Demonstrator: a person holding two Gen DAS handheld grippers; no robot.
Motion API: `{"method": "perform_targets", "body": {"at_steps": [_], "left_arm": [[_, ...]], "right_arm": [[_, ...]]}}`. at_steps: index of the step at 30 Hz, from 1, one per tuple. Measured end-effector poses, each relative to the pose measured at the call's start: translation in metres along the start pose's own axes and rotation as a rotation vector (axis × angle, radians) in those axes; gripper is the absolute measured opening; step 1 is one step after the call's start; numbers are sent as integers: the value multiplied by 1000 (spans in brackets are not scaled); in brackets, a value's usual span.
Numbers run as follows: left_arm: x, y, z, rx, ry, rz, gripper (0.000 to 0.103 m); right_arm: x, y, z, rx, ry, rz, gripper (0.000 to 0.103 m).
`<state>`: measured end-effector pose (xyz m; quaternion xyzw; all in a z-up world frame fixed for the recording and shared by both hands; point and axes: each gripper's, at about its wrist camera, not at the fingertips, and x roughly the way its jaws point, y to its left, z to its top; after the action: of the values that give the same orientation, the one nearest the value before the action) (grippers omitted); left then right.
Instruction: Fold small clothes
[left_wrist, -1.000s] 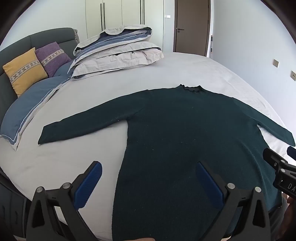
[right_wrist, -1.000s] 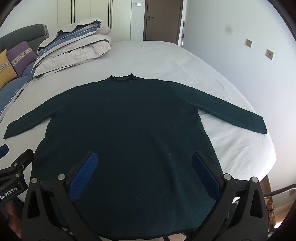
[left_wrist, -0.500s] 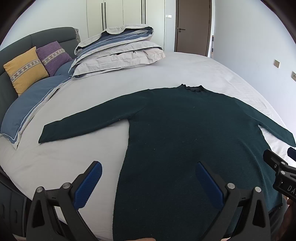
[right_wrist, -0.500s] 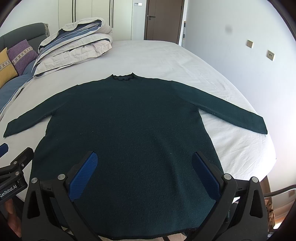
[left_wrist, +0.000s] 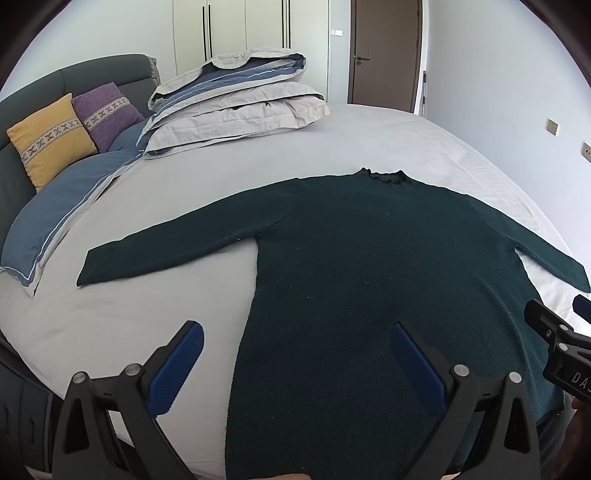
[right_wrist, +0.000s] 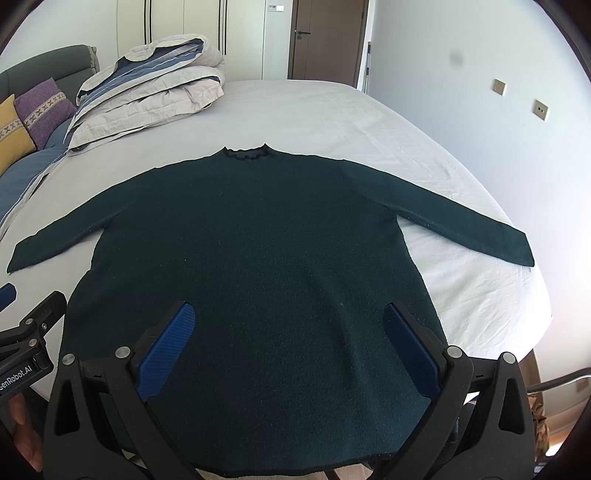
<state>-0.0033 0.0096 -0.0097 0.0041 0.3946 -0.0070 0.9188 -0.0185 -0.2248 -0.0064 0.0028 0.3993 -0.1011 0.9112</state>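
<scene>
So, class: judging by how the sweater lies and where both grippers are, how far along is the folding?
Done: the dark green sweater lies flat on the bed, both sleeves spread out. In hand: nothing; the left gripper and right gripper are open above its hem. Left: every fold.

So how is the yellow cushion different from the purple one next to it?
The yellow cushion sits nearer the camera and further left, while the purple cushion sits behind it, toward the folded duvet. The yellow cushion shows its whole front; the purple cushion is partly covered by the yellow one's corner. Both lean against the grey headboard, and both have a pale band with a cross pattern running across them.
</scene>
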Motion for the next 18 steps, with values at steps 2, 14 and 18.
{"method": "perform_targets", "body": {"at_steps": [2, 14, 18], "left_arm": [[-1, -1, 1, -1, 1, 0, 103], [-1, 1, -1, -2, 1, 1, 103], [0, 2, -2, -4, 2, 1, 103]], "right_arm": [[0, 0, -1, -1, 0, 1, 103], [1, -2, 1, -10, 6, 4, 103], [3, -1, 1, -14, 7, 4, 103]]}}
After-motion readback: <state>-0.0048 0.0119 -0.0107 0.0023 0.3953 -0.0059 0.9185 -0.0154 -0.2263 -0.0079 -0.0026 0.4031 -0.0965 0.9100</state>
